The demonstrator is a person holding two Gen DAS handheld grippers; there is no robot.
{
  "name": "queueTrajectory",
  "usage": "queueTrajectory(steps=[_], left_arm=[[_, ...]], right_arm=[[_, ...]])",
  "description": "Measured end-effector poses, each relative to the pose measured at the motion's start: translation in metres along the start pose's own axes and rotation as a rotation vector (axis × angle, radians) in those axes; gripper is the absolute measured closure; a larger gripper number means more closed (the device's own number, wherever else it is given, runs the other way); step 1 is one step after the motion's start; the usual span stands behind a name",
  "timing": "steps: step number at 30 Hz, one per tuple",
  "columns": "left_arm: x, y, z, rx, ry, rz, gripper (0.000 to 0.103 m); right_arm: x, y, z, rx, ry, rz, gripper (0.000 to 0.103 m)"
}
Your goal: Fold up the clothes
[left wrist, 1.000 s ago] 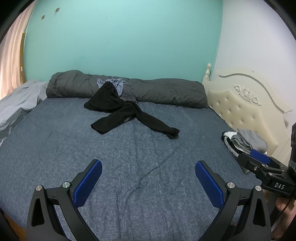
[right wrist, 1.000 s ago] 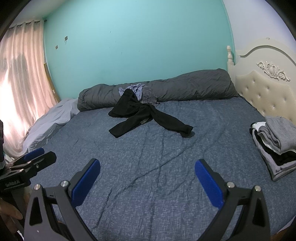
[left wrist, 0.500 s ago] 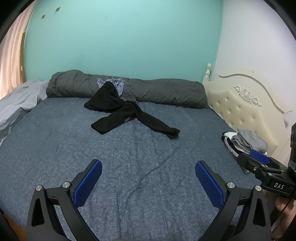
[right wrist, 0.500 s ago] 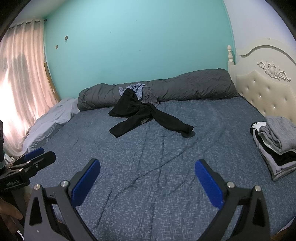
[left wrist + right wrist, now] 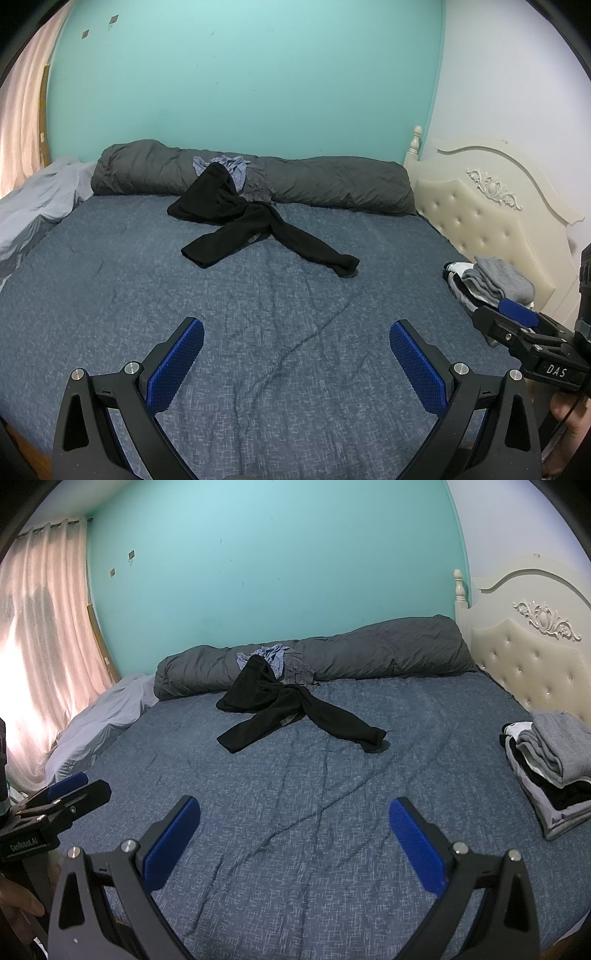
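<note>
Lying at the far left edge of the bed, a pale grey rumpled sheet [image 5: 99,720] spills off the blue woven bedspread [image 5: 258,314]; grabbing cloth near it could drag it along. Toward the middle far side, a black long-sleeved garment [image 5: 240,221] sprawls unfolded with sleeves splayed, its upper part draped against the rolled dark grey duvet [image 5: 332,181] and touching a crumpled blue-grey cloth [image 5: 225,166] there. Pulling the black piece could, I judge, bring that cloth or the duvet edge with it, and a pinch may catch the bedspread's creases too. At the right, near the cream tufted headboard [image 5: 535,657], a stack of folded clothes topped by a grey knit [image 5: 550,760] sits close to the mattress edge; a careless sweep could topple it.

The left gripper [image 5: 295,362] and the right gripper [image 5: 293,840] both hover near, jaws spread wide, holding nothing.

Writing: "DAS" shows on the right gripper's body in the left wrist view; "GenRobot.AI" on the left gripper's in the right wrist view.
</note>
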State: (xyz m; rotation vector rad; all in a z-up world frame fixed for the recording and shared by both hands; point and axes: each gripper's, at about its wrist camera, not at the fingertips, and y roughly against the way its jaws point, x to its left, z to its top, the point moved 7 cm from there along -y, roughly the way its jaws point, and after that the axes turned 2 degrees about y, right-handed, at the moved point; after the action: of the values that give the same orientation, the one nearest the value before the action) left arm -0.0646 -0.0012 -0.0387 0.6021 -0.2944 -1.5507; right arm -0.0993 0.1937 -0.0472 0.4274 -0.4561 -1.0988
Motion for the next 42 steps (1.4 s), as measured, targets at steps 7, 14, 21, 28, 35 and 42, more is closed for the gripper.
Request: queueTrajectory(steps=[7,14,21,28,35,42], left_arm=[[0.007,-0.010,0.000,0.006,-0.005,0.012,0.000],[0.028,-0.037,-0.005,0.027,0.036,0.005,0.000],[0.055,-0.079,-0.010,0.052,0.055,0.032,0.000],[0.083,-0.129,-0.008,0.075,0.080,0.041,0.000],[0.113,-0.187,-0.009,0.100,0.093,0.054,0.000],[0.145,-0.244,-0.018,0.128,0.149,0.058,0.000]], right_arm=[[0.000,-0.013,-0.003,0.021,-0.001,0.005,0.000],[0.000,-0.035,-0.009,0.054,-0.002,0.015,0.000],[-0.002,-0.080,-0.016,0.104,0.011,0.013,0.000],[0.000,-0.134,-0.015,0.123,0.024,0.038,0.000],[0.005,-0.199,-0.011,0.161,0.053,0.042,0.000],[0.015,-0.270,-0.003,0.197,0.086,0.078,0.000]])
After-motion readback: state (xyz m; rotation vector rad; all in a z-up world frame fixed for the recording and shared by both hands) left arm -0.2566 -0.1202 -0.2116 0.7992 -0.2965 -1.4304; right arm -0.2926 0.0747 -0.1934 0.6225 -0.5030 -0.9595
